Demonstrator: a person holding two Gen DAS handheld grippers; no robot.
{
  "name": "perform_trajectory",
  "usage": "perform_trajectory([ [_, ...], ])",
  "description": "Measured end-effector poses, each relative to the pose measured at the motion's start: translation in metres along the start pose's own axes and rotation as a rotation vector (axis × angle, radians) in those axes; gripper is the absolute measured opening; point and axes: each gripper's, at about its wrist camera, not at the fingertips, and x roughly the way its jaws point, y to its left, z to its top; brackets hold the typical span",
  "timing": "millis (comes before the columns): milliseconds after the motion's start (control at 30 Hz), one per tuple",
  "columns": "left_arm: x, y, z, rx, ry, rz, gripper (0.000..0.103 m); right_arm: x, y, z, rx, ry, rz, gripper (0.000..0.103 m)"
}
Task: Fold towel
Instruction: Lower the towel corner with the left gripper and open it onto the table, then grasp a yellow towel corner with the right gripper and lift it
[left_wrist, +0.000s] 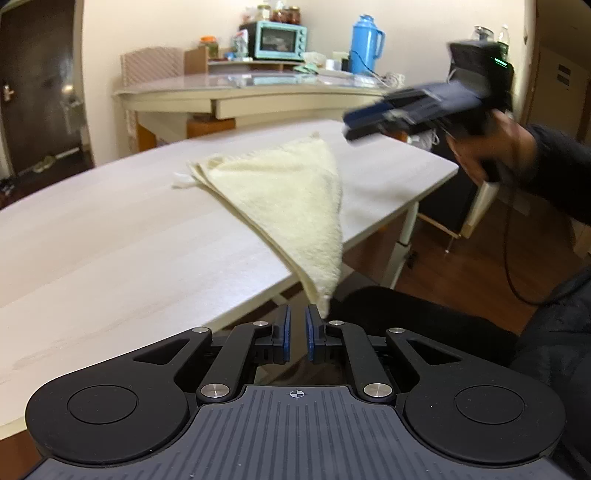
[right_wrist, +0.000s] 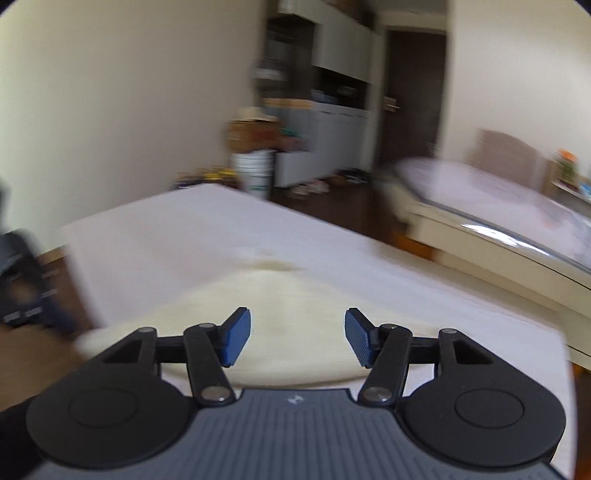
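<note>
A pale yellow towel (left_wrist: 291, 195) lies folded into a triangle on the light wooden table (left_wrist: 110, 243). One corner hangs over the table's near edge. My left gripper (left_wrist: 297, 334) sits just below that hanging tip, jaws slightly apart with a narrow gap and nothing between them. My right gripper (right_wrist: 297, 339) is wide open and empty, hovering over the towel (right_wrist: 295, 332), which is blurred in the right wrist view. The right gripper also shows in the left wrist view (left_wrist: 417, 110), raised above the table's far right corner.
A second table (left_wrist: 236, 96) behind holds a teal toaster oven (left_wrist: 280, 40), a blue thermos (left_wrist: 365, 44) and clutter. A dark chair seat (left_wrist: 424, 317) sits below the table edge. The right wrist view shows cabinets, buckets (right_wrist: 255, 173) and a door.
</note>
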Motion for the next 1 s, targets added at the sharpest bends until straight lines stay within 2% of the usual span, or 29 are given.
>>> perform_trajectory([
  [67, -0.006, 0.002, 0.000, -0.003, -0.020, 0.016, 0.023, 0.001, 0.046, -0.003, -0.135, 0.001, 0.023, 0.060],
  [133, -0.011, 0.005, 0.001, -0.012, -0.044, 0.030, 0.044, 0.005, 0.078, -0.009, -0.244, 0.016, 0.036, 0.062],
  [200, -0.016, 0.008, 0.002, -0.023, -0.064, 0.046, 0.055, 0.014, 0.105, -0.015, -0.324, 0.042, 0.046, 0.063],
  [267, -0.020, 0.012, 0.004, -0.029, -0.088, 0.059, 0.059, 0.022, 0.130, -0.022, -0.406, 0.055, 0.044, 0.063],
  [333, -0.024, 0.014, 0.005, -0.034, -0.108, 0.078, 0.068, 0.030, 0.149, -0.029, -0.502, 0.059, 0.008, 0.063],
  [467, -0.033, 0.021, 0.006, -0.051, -0.143, 0.102, 0.072, 0.045, 0.181, -0.044, -0.715, 0.064, -0.080, 0.063],
  [633, -0.046, 0.030, 0.001, -0.102, -0.180, 0.115, 0.077, 0.065, 0.194, -0.059, -0.864, 0.048, -0.153, 0.061],
  [667, -0.048, 0.031, 0.000, -0.111, -0.184, 0.117, 0.077, 0.068, 0.192, -0.062, -0.873, 0.048, -0.161, 0.059],
  [800, -0.054, 0.035, -0.004, -0.124, -0.185, 0.133, 0.078, 0.077, 0.192, -0.066, -0.878, 0.039, -0.165, 0.037],
  [1000, -0.052, 0.038, 0.002, -0.116, -0.178, 0.150, 0.081, 0.063, 0.191, -0.055, -0.801, 0.005, -0.124, 0.020],
])
